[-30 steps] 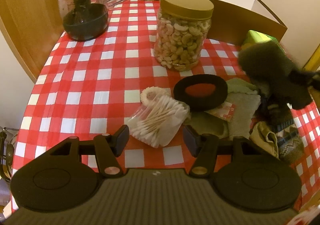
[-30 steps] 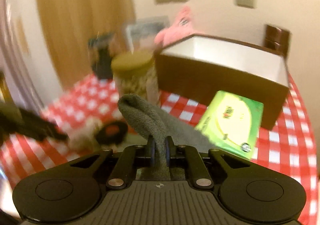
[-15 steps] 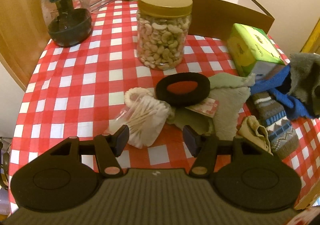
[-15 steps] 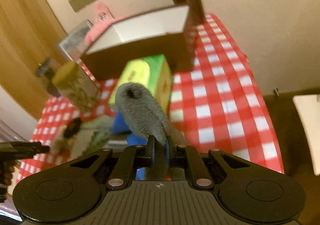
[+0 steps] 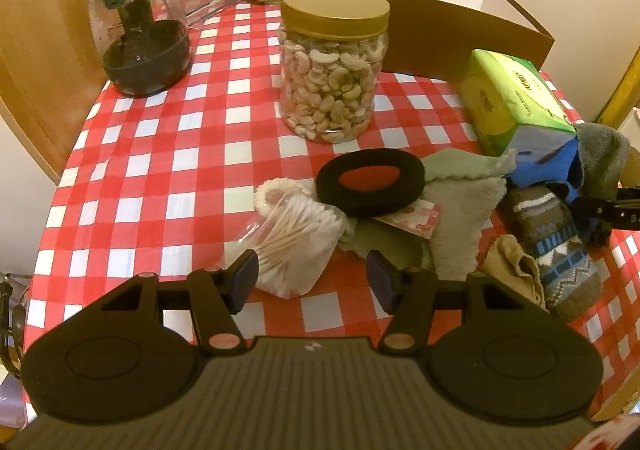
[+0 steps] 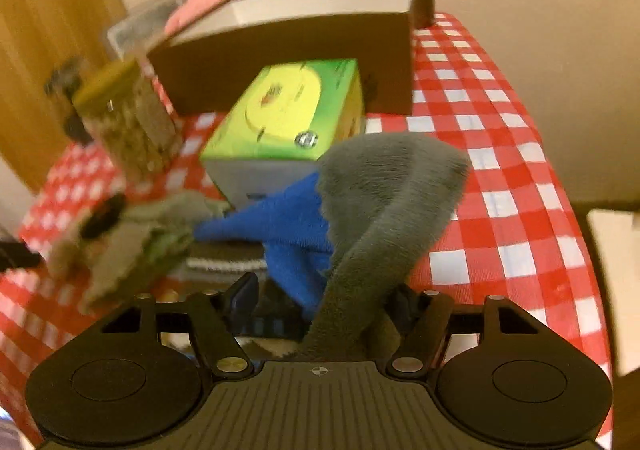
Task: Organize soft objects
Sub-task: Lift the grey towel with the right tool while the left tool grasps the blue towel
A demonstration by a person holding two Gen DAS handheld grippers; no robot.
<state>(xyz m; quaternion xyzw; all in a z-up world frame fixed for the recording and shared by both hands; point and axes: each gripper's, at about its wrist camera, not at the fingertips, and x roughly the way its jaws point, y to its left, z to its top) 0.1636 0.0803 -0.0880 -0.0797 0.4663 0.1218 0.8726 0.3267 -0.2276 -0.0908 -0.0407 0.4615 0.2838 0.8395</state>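
The right gripper (image 6: 322,300), clamped on the grey cloth (image 6: 384,202) a second ago, is opening its jaws, the cloth lying slack between them over a blue sock (image 6: 288,226). In the left wrist view, the left gripper (image 5: 312,274) hangs released, a bag of cotton swabs (image 5: 292,246) just ahead.

Cream wall (image 6: 520,30) behind — wooden panel (image 5: 48,10) at left, warm light.
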